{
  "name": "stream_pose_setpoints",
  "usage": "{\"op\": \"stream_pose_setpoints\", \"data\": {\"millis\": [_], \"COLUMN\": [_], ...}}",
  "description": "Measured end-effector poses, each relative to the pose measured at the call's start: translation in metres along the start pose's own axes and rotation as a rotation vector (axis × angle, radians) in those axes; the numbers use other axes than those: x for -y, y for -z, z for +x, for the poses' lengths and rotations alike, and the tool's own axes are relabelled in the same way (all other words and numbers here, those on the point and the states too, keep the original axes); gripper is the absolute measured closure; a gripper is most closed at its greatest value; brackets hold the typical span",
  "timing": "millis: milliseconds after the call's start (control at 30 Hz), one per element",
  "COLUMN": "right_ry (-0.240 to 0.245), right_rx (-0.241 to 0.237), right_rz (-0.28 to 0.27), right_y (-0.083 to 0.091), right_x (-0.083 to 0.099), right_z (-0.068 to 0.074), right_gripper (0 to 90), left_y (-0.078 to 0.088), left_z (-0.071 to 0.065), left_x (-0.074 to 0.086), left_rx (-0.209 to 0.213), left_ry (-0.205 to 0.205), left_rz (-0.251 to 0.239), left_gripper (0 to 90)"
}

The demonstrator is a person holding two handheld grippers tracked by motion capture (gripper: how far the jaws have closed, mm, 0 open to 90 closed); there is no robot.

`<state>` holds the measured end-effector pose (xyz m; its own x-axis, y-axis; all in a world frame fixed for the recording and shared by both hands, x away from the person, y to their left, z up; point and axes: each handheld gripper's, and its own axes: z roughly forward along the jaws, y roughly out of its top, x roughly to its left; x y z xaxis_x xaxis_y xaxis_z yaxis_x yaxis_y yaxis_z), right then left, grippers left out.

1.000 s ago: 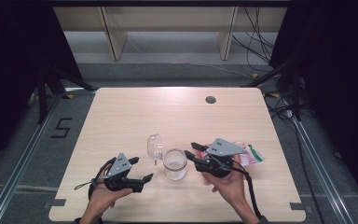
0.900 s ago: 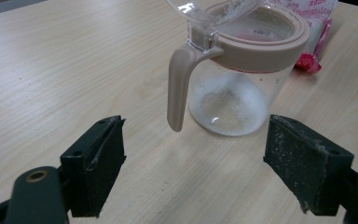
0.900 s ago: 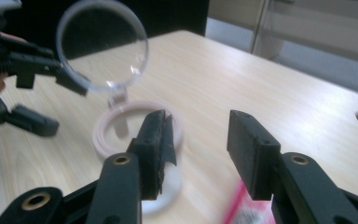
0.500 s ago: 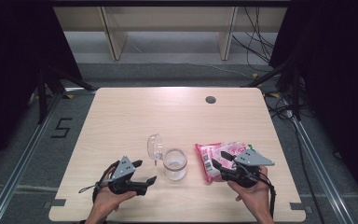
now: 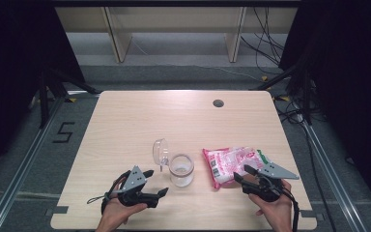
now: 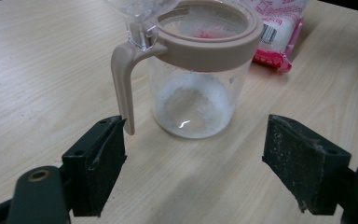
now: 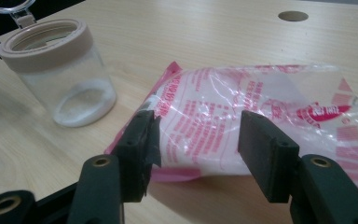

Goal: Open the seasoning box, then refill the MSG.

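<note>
right tongs (image 7: pixel 196 140) gape wide at the near end of the pink bag (image 7: pixel 256 112), its length running away; left tongs (image 6: pixel 193 154) wide before the jar (image 6: pixel 198 70)

Overhead forward-down view, two close claw-mounted views, sharing jar (image 5: pixel 181 170)

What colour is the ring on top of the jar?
The ring is beige, and it shows best in the left gripper view.
</note>
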<state>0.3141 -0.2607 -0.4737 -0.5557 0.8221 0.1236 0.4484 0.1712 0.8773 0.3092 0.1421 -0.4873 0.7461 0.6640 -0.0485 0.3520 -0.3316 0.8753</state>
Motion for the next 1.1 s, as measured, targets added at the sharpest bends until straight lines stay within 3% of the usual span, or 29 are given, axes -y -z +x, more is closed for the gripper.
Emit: {"op": "stream_pose_setpoints", "data": {"millis": [100,133,167,200,233,267,300,333,367,400,433,500,533,567,600,700,733,800,833,867,900,933,967,1000,1033,1100], "right_ry": [0.004,-0.009,-0.024,-0.031,-0.032,-0.051,-0.084,-0.049,-0.066,-0.103,-0.121,-0.133,-0.163,-0.117,-0.175,-0.185,-0.213,-0.175,-0.215,-0.198,-0.202,-0.189,-0.213,-0.187,-0.237,-0.218], "right_rx": [0.003,0.01,0.015,0.03,0.033,0.035,0.051,0.041,0.042,0.051,0.057,0.056,0.055,0.053,0.059,0.054,0.057,0.049,0.038,0.037,0.037,0.023,0.019,0.014,0.014,0.007], "right_rz": [0.002,0.007,0.028,0.038,0.033,0.038,0.043,0.038,0.038,0.034,0.038,0.058,0.068,0.057,0.087,0.083,0.103,0.092,0.109,0.088,0.08,0.075,0.038,0.042,0.043,0.04], "right_y": [0.003,0.005,0.007,0.009,0.01,0.012,0.015,0.015,0.018,0.019,0.02,0.021,0.022,0.021,0.021,0.019,0.02,0.017,0.017,0.014,0.013,0.012,0.01,0.009,0.008,-0.001], "right_x": [0.002,0.003,0.004,0.005,0.006,0.007,0.009,0.01,0.011,0.013,0.016,0.016,0.018,0.019,0.02,0.023,0.023,0.025,0.025,0.025,0.025,0.024,0.024,0.023,0.022,0.02], "right_z": [-0.003,-0.004,-0.004,-0.005,-0.006,-0.006,-0.005,-0.009,-0.009,-0.007,-0.011,-0.011,-0.011,-0.016,-0.014,-0.015,-0.014,-0.02,-0.018,-0.02,-0.022,-0.025,-0.024,-0.027,-0.025,-0.029], "right_gripper": [46.4,46.2,45.7,45.4,45.7,45.4,44.8,44.1,43.4,42.1,38.9,38.7,38.1,36.5,34.5,32.9,31.9,29.9,27.3,25.2,24.2,23.7,22.3,20.1,19.7,18.1], "left_y": [-0.001,-0.002,-0.003,-0.002,-0.003,-0.002,-0.003,-0.003,-0.003,-0.003,-0.003,-0.003,-0.003,-0.003,-0.002,-0.003,-0.003,-0.002,-0.002,-0.003,-0.002,-0.002,-0.002,-0.002,-0.002,-0.003], "left_z": [-0.004,-0.005,-0.008,-0.007,-0.009,-0.009,-0.012,-0.011,-0.011,-0.013,-0.013,-0.014,-0.014,-0.015,-0.014,-0.016,-0.016,-0.016,-0.017,-0.018,-0.017,-0.016,-0.017,-0.017,-0.017,-0.018], "left_x": [0.0,0.0,0.0,0.0,0.0,-0.001,0.0,-0.001,-0.001,-0.001,-0.001,-0.001,-0.002,-0.002,-0.002,-0.002,-0.001,-0.002,-0.002,-0.002,-0.003,-0.003,-0.003,-0.003,-0.003,-0.003], "left_rx": [0.017,0.02,0.027,0.029,0.029,0.032,0.03,0.032,0.031,0.033,0.034,0.032,0.034,0.028,0.029,0.034,0.035,0.029,0.029,0.033,0.033,0.036,0.039,0.039,0.039,0.04], "left_ry": [0.002,-0.013,-0.001,-0.026,-0.009,-0.034,-0.009,-0.03,-0.04,-0.01,-0.01,-0.018,-0.017,-0.013,-0.034,-0.01,-0.014,-0.047,-0.024,-0.012,-0.047,-0.053,-0.045,-0.044,-0.045,-0.03], "left_rz": [0.007,0.016,0.003,0.009,0.008,0.01,0.007,0.009,0.009,0.012,0.014,0.006,0.016,0.01,0.016,0.01,0.015,0.017,0.016,0.004,0.011,0.014,0.008,0.008,0.008,0.009], "left_gripper": [20.3,20.2,20.3,20.2,20.3,20.2,20.3,20.3,20.3,20.3,20.4,20.4,20.4,20.5,20.6,20.6,20.6,20.8,20.8,20.9,20.9,21.0,21.0,21.0,21.0,20.9]}}
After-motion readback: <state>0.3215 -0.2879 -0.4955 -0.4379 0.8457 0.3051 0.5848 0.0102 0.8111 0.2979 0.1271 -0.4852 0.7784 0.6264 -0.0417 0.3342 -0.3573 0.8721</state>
